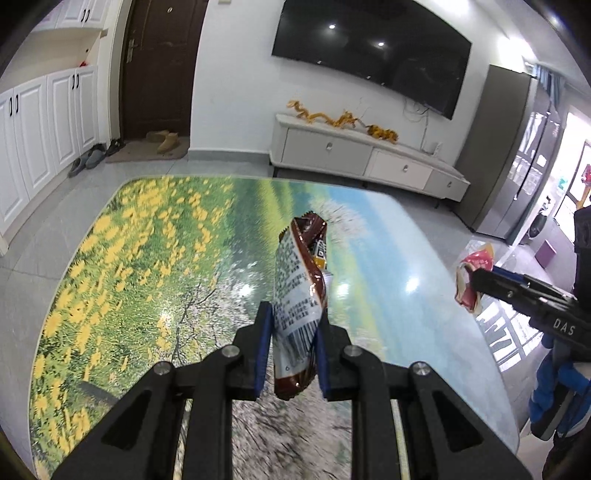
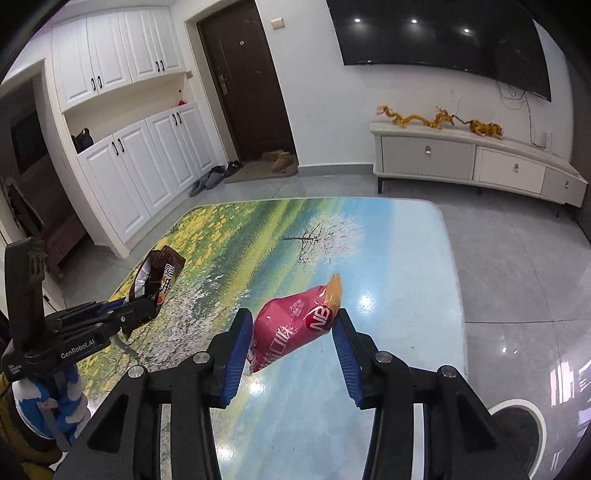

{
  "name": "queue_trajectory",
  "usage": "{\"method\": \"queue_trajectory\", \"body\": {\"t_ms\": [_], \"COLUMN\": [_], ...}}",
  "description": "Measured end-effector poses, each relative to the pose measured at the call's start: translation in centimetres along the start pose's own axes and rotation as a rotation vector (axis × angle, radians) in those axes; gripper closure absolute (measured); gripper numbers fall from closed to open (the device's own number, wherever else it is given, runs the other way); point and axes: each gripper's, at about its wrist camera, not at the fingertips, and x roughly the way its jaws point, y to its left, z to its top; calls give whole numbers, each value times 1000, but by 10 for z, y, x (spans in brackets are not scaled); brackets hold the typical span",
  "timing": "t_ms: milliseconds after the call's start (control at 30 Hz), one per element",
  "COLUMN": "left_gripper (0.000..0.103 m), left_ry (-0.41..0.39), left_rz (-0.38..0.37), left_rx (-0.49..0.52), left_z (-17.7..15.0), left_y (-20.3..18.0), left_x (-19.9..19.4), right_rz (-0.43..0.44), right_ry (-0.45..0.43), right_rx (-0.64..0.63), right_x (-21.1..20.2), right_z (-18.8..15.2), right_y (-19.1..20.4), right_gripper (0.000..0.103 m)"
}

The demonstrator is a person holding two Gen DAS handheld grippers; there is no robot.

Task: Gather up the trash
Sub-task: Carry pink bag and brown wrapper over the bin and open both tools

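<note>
Mounted on the grippers, looked forward and down along the fingers, close above the table (image 1: 140, 258) with the landscape print. Faced the wall with the television (image 2: 443, 33) and the dark door (image 1: 159, 66). Shared table, door, cabinet (image 2: 476, 162); each showed the other gripper.

The table (image 2: 406, 258) shows yellow flowers and blue sky. One wrapper (image 1: 299, 295) is brown and white, the other wrapper (image 2: 295, 325) pink.

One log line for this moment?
left gripper: holds brown wrapper | right gripper: holds pink packet | both above table
</note>
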Motion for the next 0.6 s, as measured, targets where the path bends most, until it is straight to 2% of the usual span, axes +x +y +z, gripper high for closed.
{"method": "queue_trajectory", "body": {"t_ms": [333, 467, 600], "left_gripper": [83, 83, 83], "left_ry": [-43, -26, 9], "left_rz": [-26, -72, -142], "left_rx": [58, 127, 229], "left_z": [-3, 1, 6], "left_y": [-27, -62, -115], "left_x": [-41, -38, -25], "right_rz": [28, 3, -61], "right_ry": [-63, -109, -146], "right_rx": [-17, 28, 91], "right_x": [-46, -69, -93], "right_z": [-25, -32, -44], "right_y": [12, -9, -46], "right_gripper": [62, 62, 62]}}
